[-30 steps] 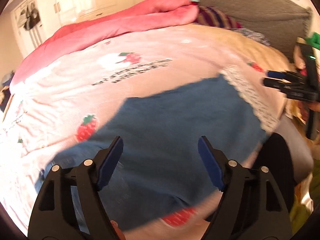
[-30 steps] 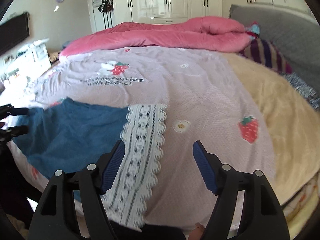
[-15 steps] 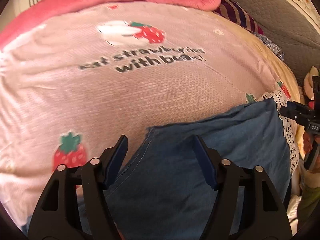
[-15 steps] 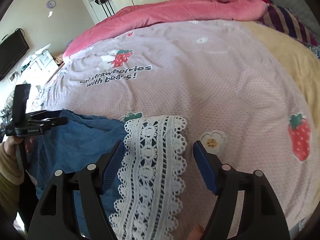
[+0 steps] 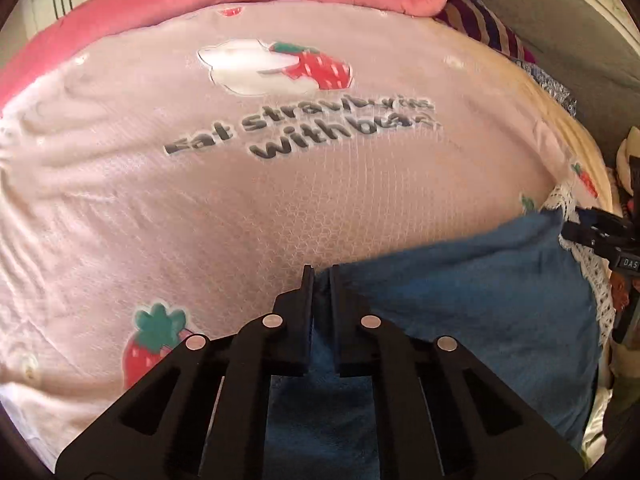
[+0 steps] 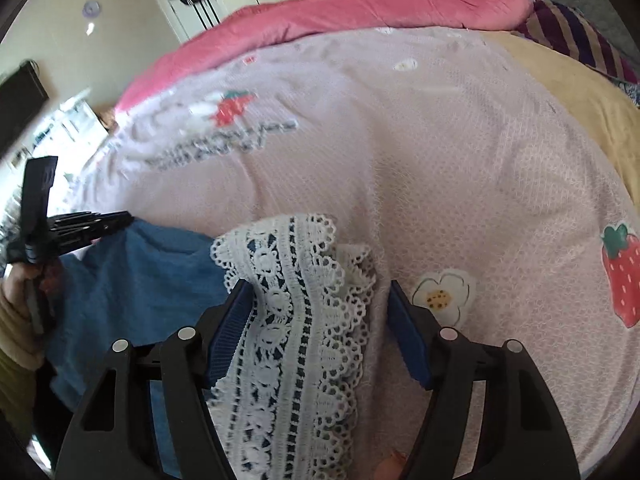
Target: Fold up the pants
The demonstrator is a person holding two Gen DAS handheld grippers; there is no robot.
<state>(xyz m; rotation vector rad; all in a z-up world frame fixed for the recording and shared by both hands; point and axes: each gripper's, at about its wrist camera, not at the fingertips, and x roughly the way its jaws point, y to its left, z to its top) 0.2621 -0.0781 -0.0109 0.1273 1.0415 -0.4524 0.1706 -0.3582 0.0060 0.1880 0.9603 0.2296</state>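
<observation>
**Inspector A:** Change noted: the left tool (image 5: 320,276), spread wide a second ago, is now pressed together on the far edge of the blue denim pants with the white lace hem (image 5: 460,320). The pants lie at the near edge of the bed, on the pale pink strawberry-print bedspread (image 5: 280,200).

**Inspector B:** And the right tool (image 6: 320,300)?

**Inspector A:** It has come down over the lace hem (image 6: 296,320). Its jaws stand apart and are closing slightly; the lace lies between them, one pad apparently brushing it, no grip made.

**Inspector B:** Meaning for the task?

**Inspector A:** In my judgement one corner is secured and the other is not. The fold cannot be lifted evenly until the right side bites.

**Inspector B:** Differences between views?

**Inspector A:** The left wrist view shows the pinch on the denim; the right tool appears there only at the frame's edge, too blurred to read. The right wrist view shows the lace bunched and partly lifted, plus the person's hand (image 6: 16,280) carrying the left tool.
</observation>
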